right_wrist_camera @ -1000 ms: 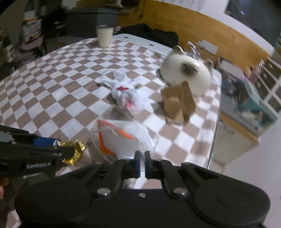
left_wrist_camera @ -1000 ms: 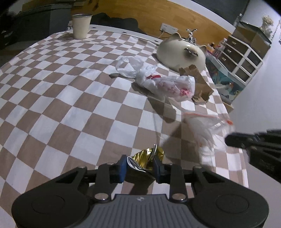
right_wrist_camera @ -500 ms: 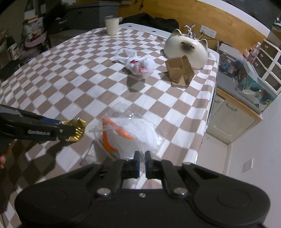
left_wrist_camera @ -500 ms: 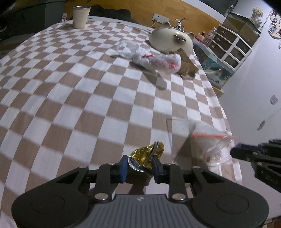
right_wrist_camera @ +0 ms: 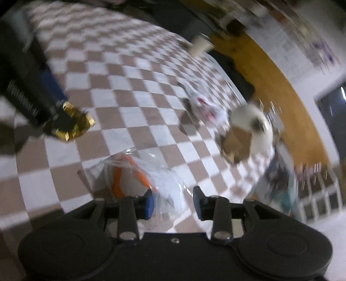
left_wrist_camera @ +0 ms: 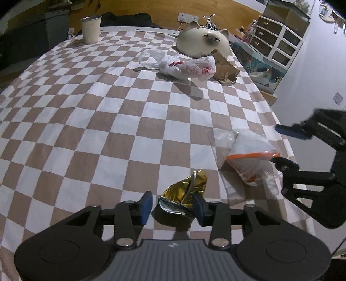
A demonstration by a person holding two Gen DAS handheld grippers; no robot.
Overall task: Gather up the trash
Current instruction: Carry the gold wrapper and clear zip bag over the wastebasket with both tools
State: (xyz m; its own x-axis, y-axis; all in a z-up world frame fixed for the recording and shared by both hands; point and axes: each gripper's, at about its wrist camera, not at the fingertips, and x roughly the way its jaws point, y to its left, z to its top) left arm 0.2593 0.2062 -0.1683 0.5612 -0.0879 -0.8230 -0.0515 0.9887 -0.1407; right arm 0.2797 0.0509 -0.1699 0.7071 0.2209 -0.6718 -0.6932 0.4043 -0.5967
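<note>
Gold wrapper (left_wrist_camera: 185, 196), clear bag (left_wrist_camera: 248, 155) near tablecloth edge (left_wrist_camera: 287, 142).

Checkered cloth (left_wrist_camera: 112, 121) covers the desk, matt and woven, brown and white squares, softly rumpled. Up close, the crumpled wrapper (left_wrist_camera: 186, 194) gleams: gold foil outside, mirror-silver inside, all sharp creases. Beside it the clear bag (left_wrist_camera: 248, 155) is thin glossy film with an orange strip, white stuffing showing through. Farther back, the white plastic bag (left_wrist_camera: 186, 67) looks soft and wrinkled with red print, and the cardboard (left_wrist_camera: 225, 69) is dull, rough brown. The cat-shaped piece (left_wrist_camera: 201, 41) shines like glazed ceramic. The cup (left_wrist_camera: 90, 29) looks matt cream. A wooden panel (left_wrist_camera: 134, 8) behind is smooth and warm.
</note>
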